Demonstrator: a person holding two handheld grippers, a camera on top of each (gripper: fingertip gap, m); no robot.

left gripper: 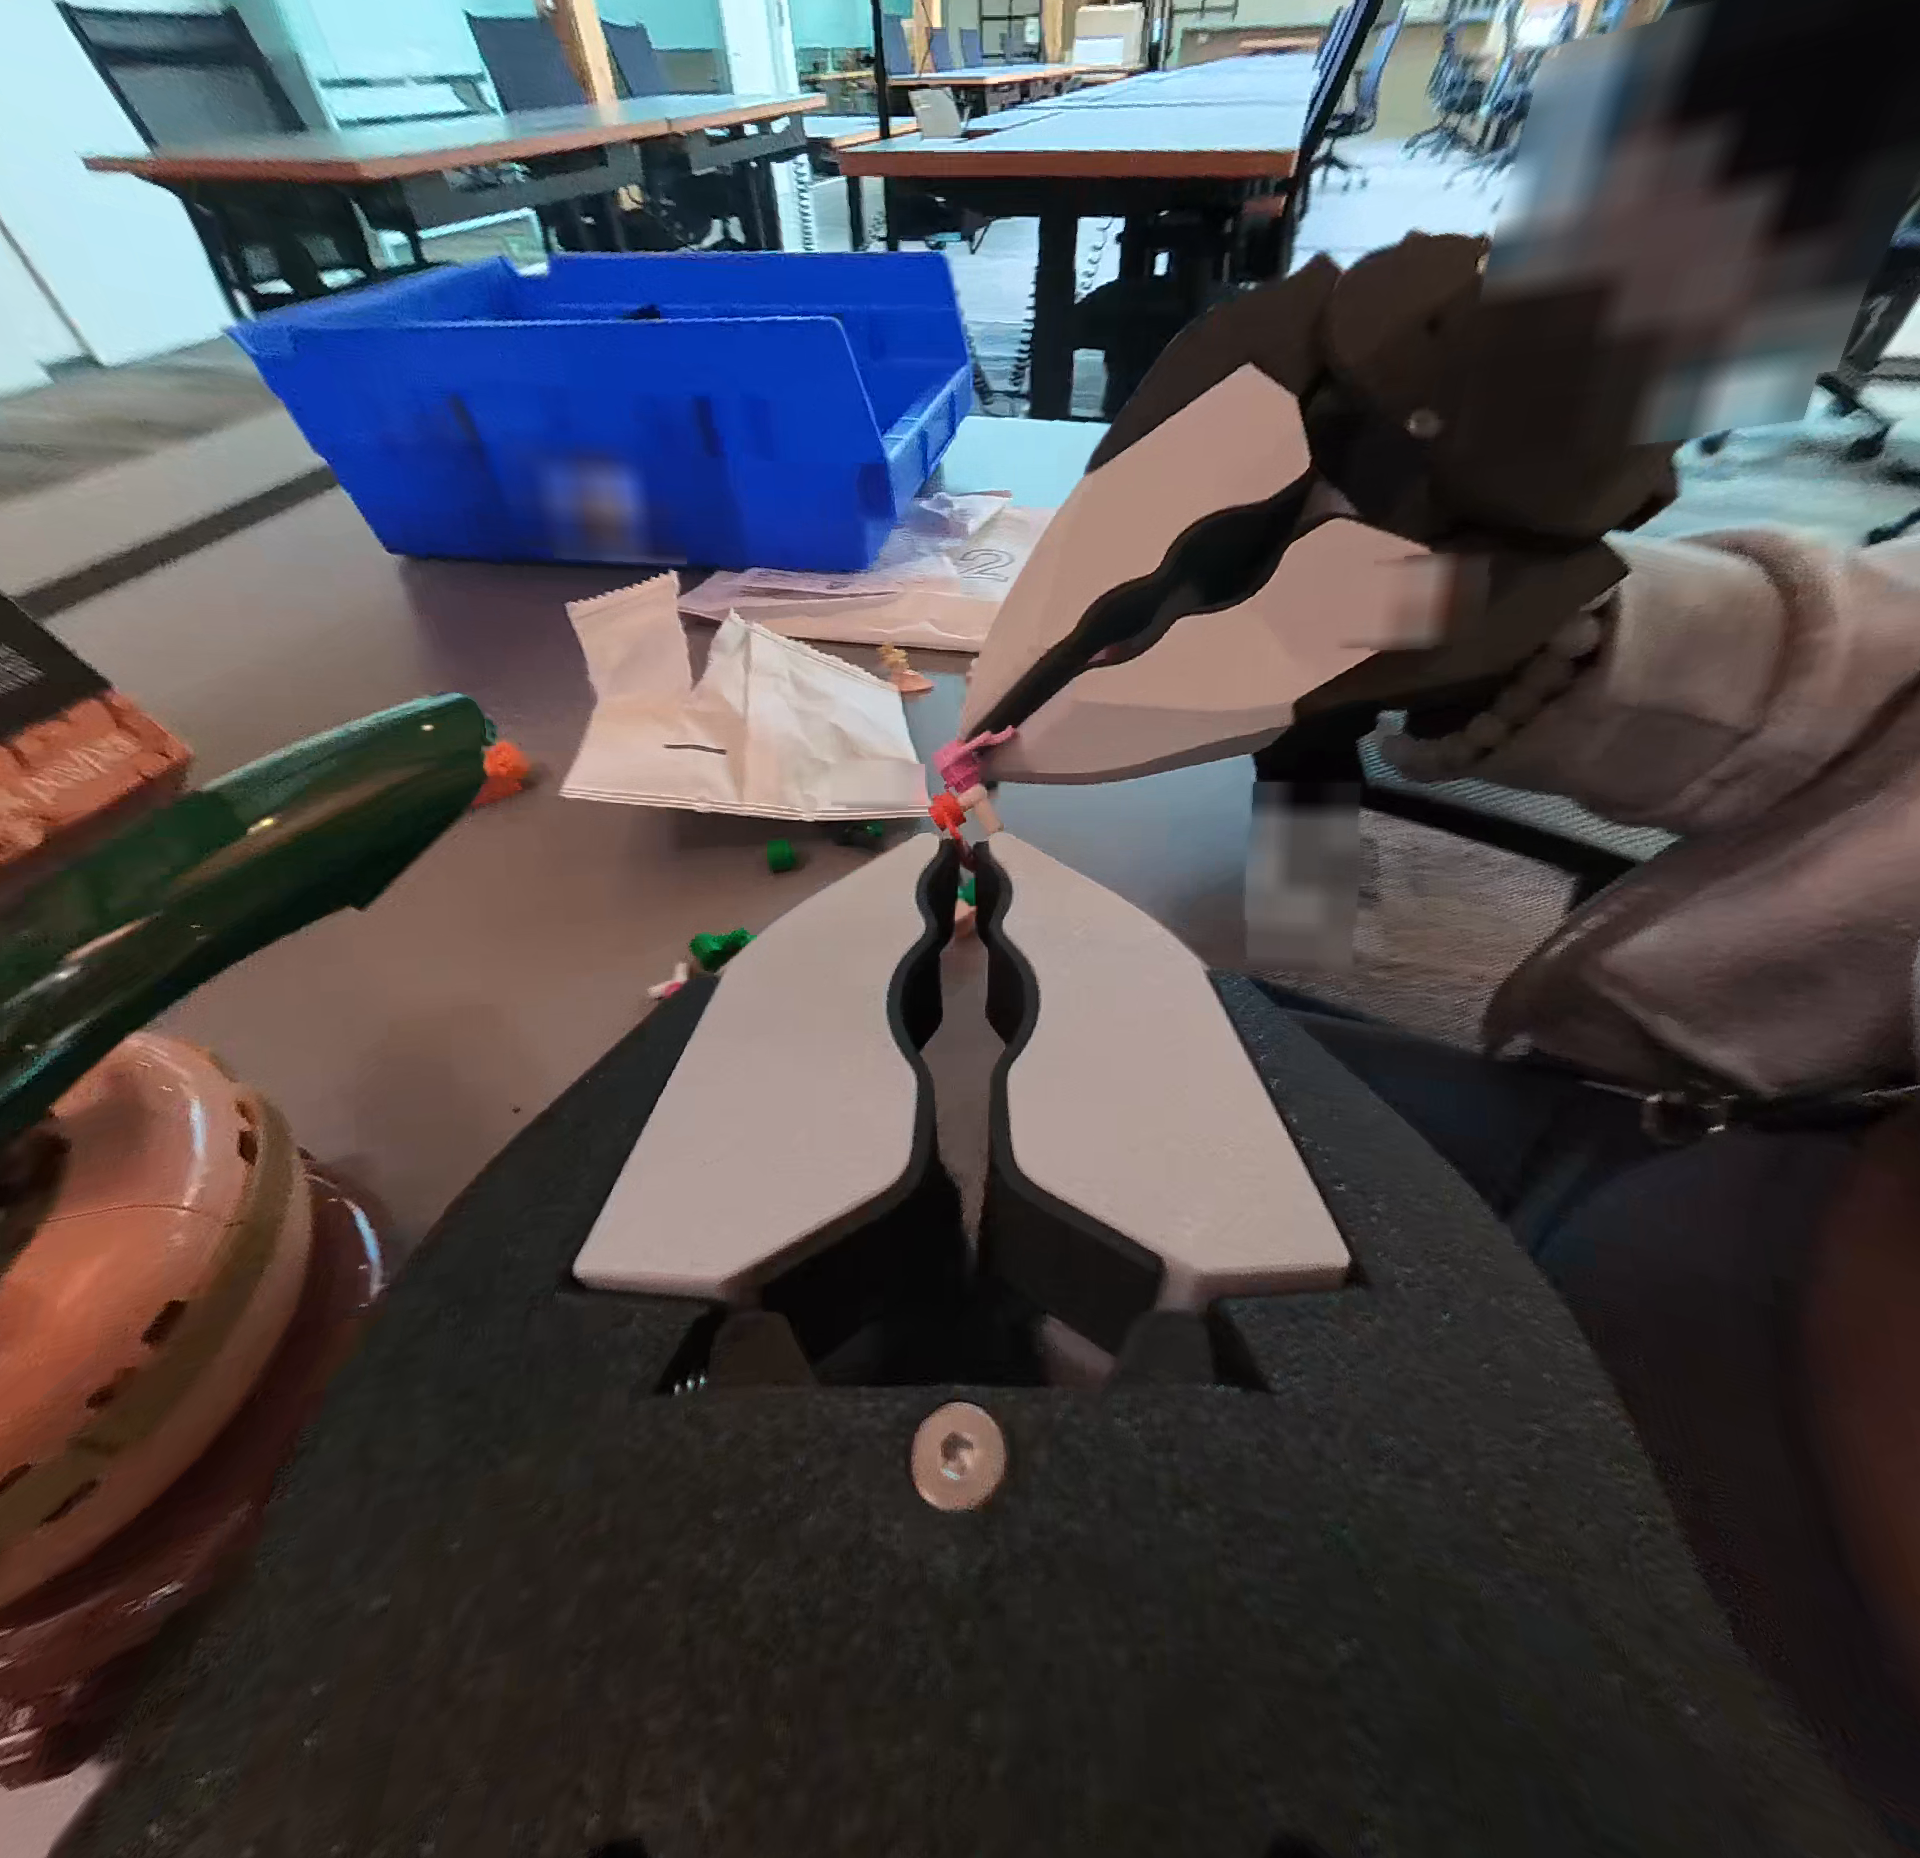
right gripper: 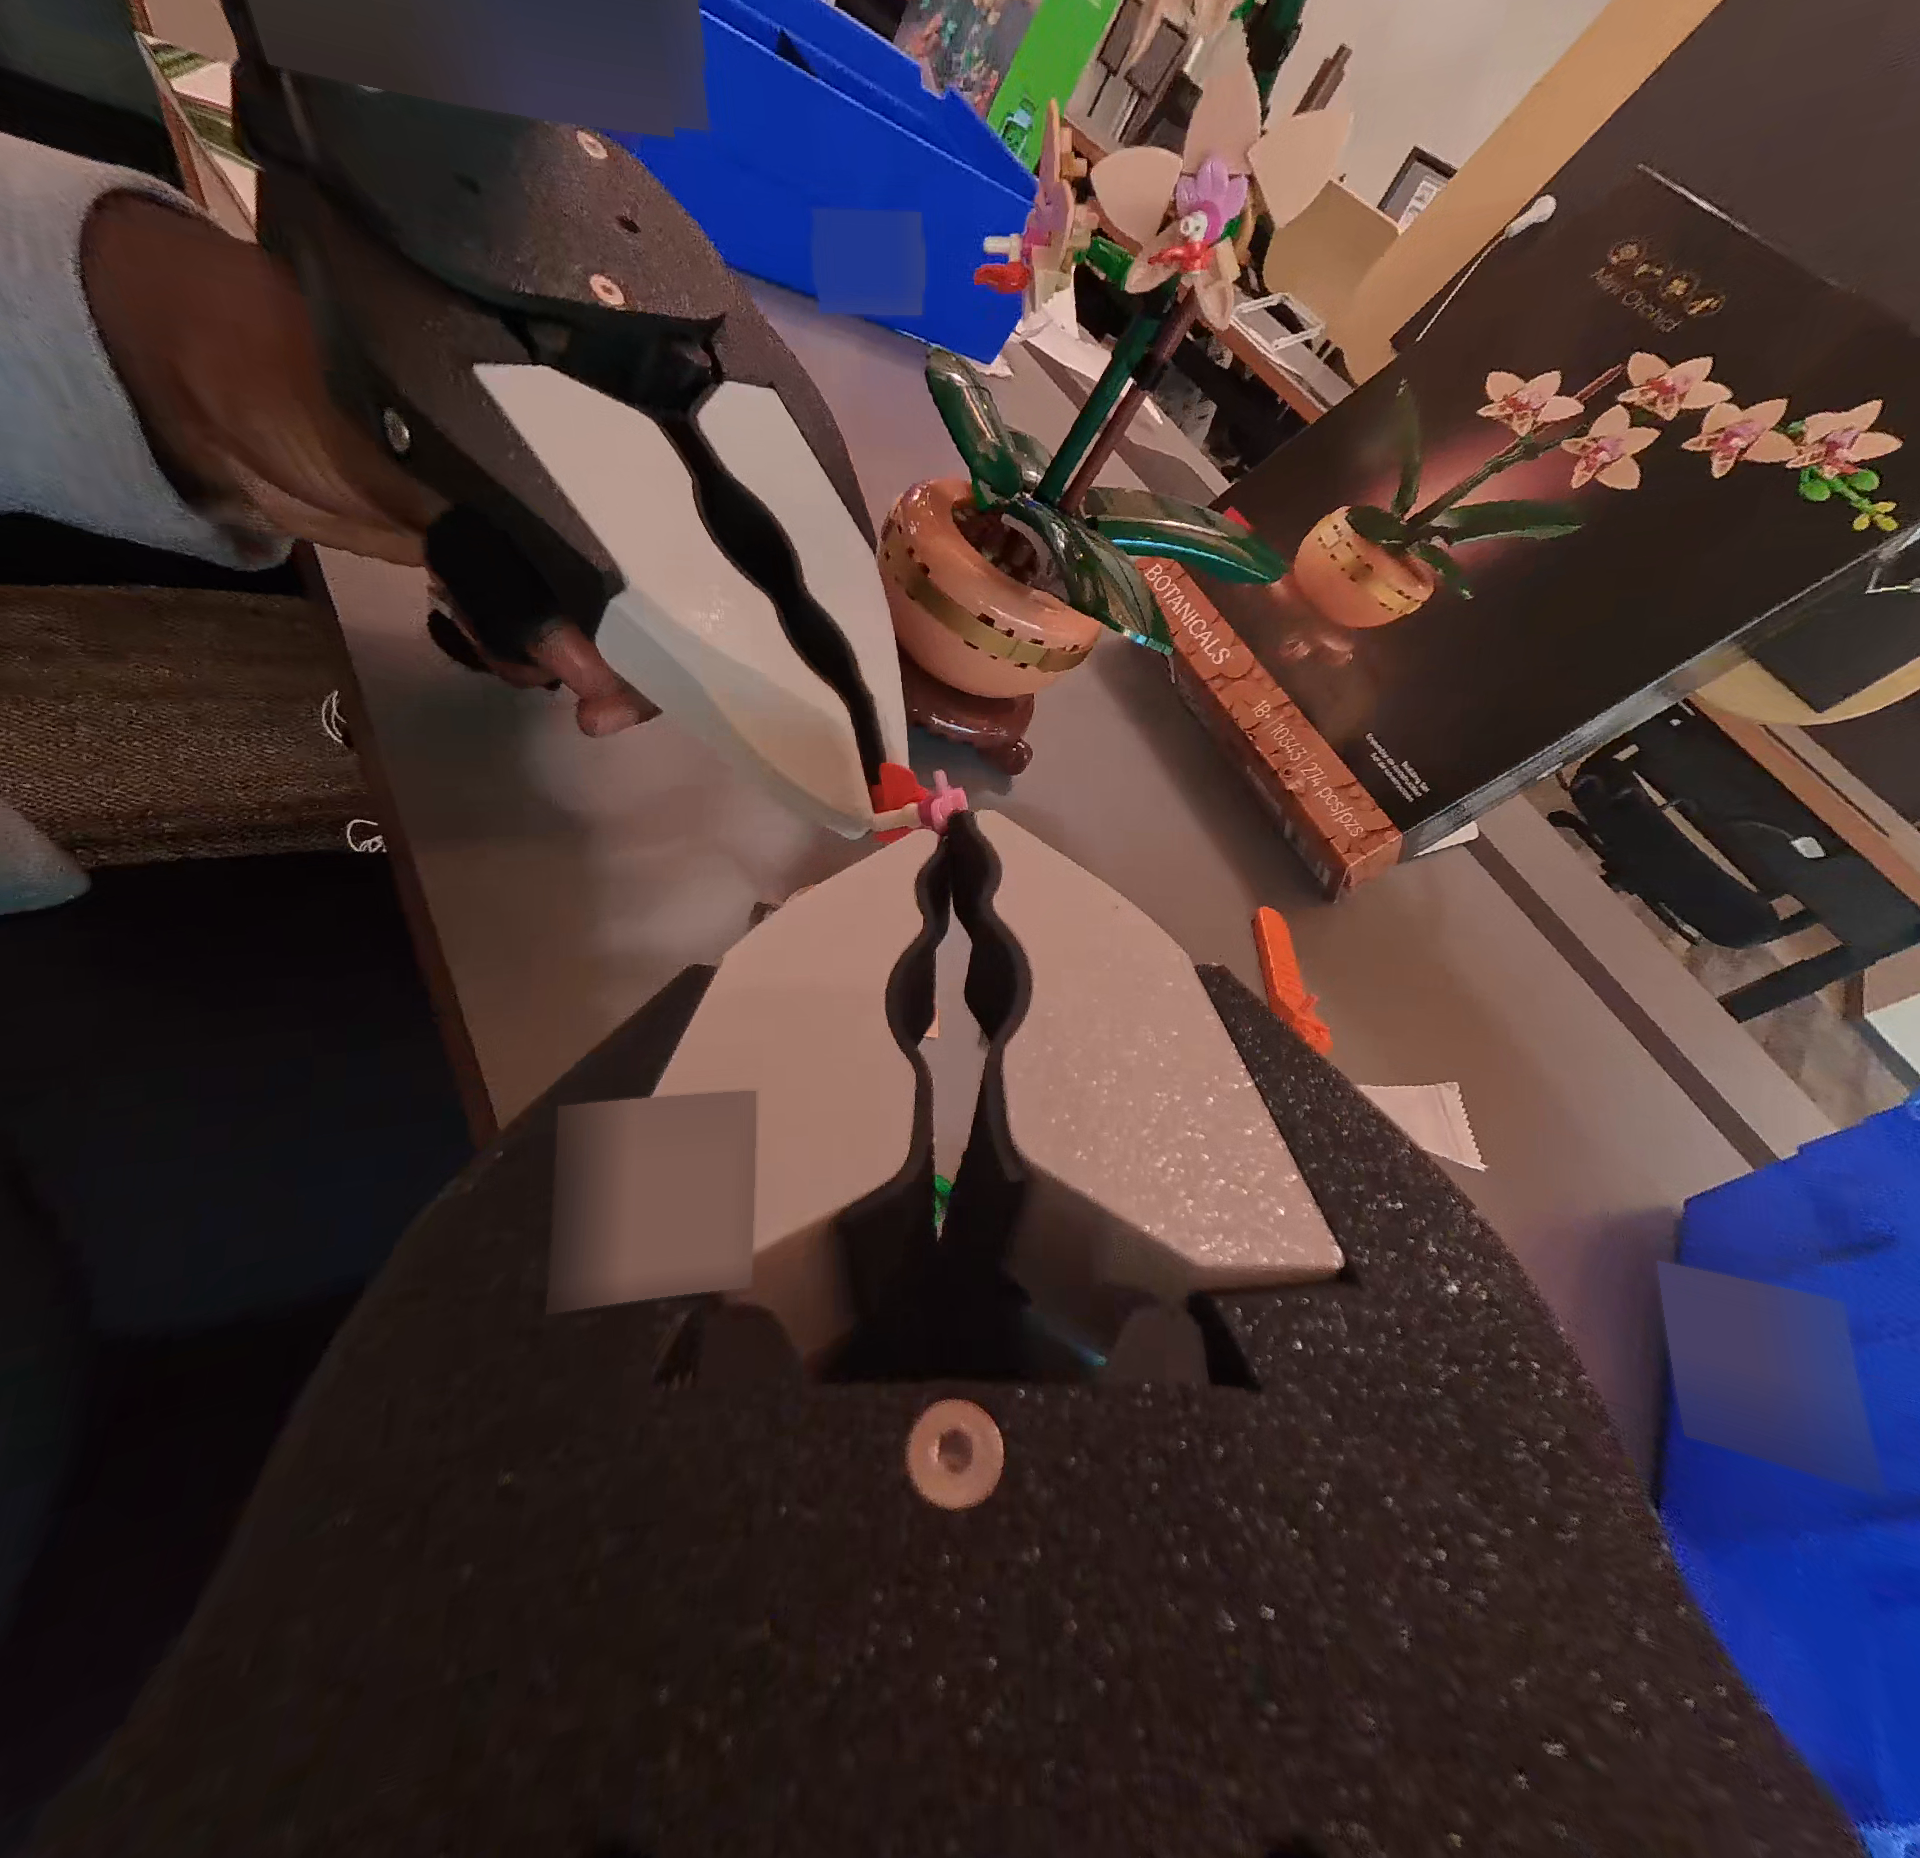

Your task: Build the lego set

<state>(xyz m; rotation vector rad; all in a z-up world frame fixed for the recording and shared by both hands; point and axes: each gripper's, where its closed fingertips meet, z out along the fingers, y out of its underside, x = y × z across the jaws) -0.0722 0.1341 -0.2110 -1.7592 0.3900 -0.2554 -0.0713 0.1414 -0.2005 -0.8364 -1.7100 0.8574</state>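
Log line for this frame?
left gripper: shut on small red piece | right gripper: shut on small pink piece | pieces meeting mid-air

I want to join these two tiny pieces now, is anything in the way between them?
Nothing visible. The pink piece in the right gripper and the red piece in the left gripper meet tip to tip above the table.

Small red-and-pink piece (left gripper: pixel 958 792) between the two claw tips: too small to identify, partly covered. Pot (left gripper: pixel 135 1289) and green leaf (left gripper: pixel 208 852) cut off at left edge. Blue bin (right gripper: pixel 1808 1413) cropped at right edge.
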